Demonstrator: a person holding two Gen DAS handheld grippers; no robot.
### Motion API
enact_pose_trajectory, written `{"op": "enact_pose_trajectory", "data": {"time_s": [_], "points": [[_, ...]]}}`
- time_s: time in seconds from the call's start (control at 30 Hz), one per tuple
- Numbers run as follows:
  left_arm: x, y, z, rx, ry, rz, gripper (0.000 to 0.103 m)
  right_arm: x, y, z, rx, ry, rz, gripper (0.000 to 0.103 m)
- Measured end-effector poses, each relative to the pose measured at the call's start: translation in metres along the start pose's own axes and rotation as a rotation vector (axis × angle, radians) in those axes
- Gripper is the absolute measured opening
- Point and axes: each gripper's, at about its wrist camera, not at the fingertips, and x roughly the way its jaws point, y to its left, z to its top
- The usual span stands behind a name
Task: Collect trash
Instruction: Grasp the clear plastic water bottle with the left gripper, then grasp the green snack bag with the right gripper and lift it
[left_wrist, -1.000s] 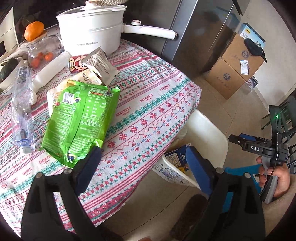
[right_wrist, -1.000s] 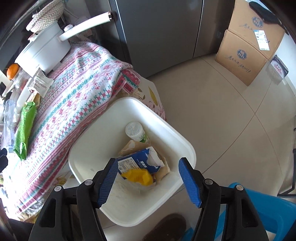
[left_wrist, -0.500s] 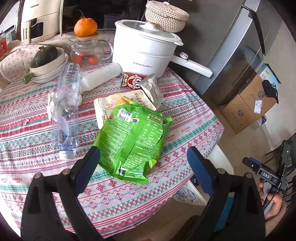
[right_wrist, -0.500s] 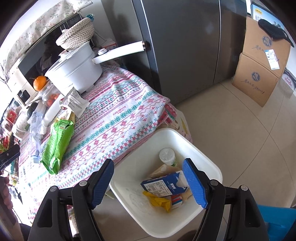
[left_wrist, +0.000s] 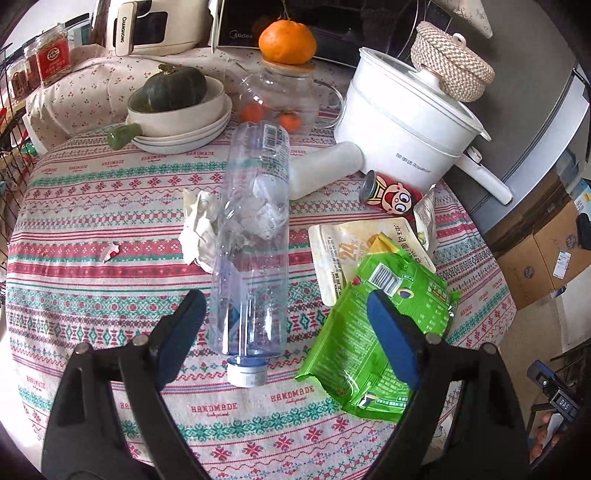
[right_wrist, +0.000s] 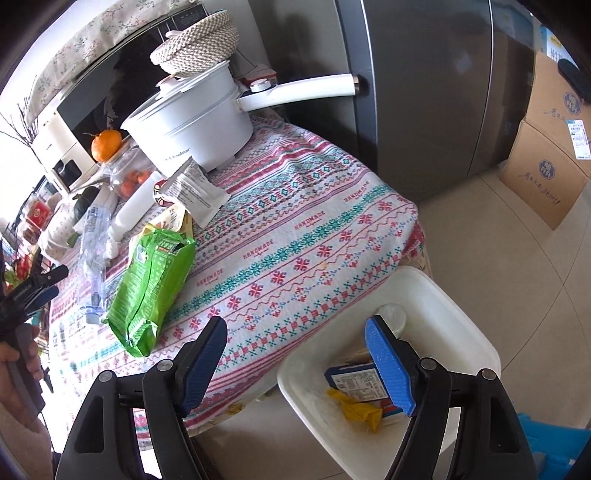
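Beside the table (right_wrist: 314, 229), the bin (right_wrist: 454, 295) already held a carton (right_wrist: 351, 380) and wrapper (right_wrist: 358, 408), while bottle (left_wrist: 255, 240), green bag (left_wrist: 373, 332) and pouches remained uncollected; both the left gripper (left_wrist: 284, 336) and right gripper (right_wrist: 295, 363) were held wide and empty, the left's jaws having just narrowed slightly.

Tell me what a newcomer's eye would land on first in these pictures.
The bright green snack bag lying flat near the table's edge, beside a clear plastic bottle on its side on the patterned tablecloth. Behind them stands a big white pot with an orange perched on a glass jar nearby. On the floor beside the table, a white bin already holds some rubbish.
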Motion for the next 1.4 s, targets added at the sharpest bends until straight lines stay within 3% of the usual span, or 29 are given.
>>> {"op": "enact_pose_trajectory", "data": {"time_s": [0.3,0.37,0.43,0.63,1.07,1.3,1.37,1.4], "points": [[0.040,0.003,0.020,0.003,0.046,0.050,0.077,0.035,0.035,0.011,-0.024,0.050,0.039,0.079],[0.046,0.006,0.020,0.002,0.060,0.067,0.063,0.043,0.042,0.012,-0.031,0.061,0.050,0.079],[0.049,0.008,0.020,-0.002,0.072,0.054,0.058,0.049,0.049,0.013,-0.039,0.073,0.063,0.079],[0.031,0.010,0.015,0.003,0.054,0.049,0.054,0.071,0.067,0.013,-0.028,0.106,0.110,0.079],[-0.025,0.016,-0.006,0.010,-0.025,0.003,0.051,0.121,0.103,0.012,0.109,0.175,0.332,0.074],[-0.040,0.008,-0.016,0.030,-0.060,0.012,0.051,0.144,0.129,0.007,0.103,0.178,0.365,0.056],[-0.043,0.006,-0.017,0.028,-0.072,0.016,0.051,0.149,0.132,0.006,0.113,0.173,0.402,0.037],[-0.045,0.005,-0.017,0.025,-0.078,0.016,0.051,0.153,0.134,0.004,0.117,0.188,0.429,0.016]]}}
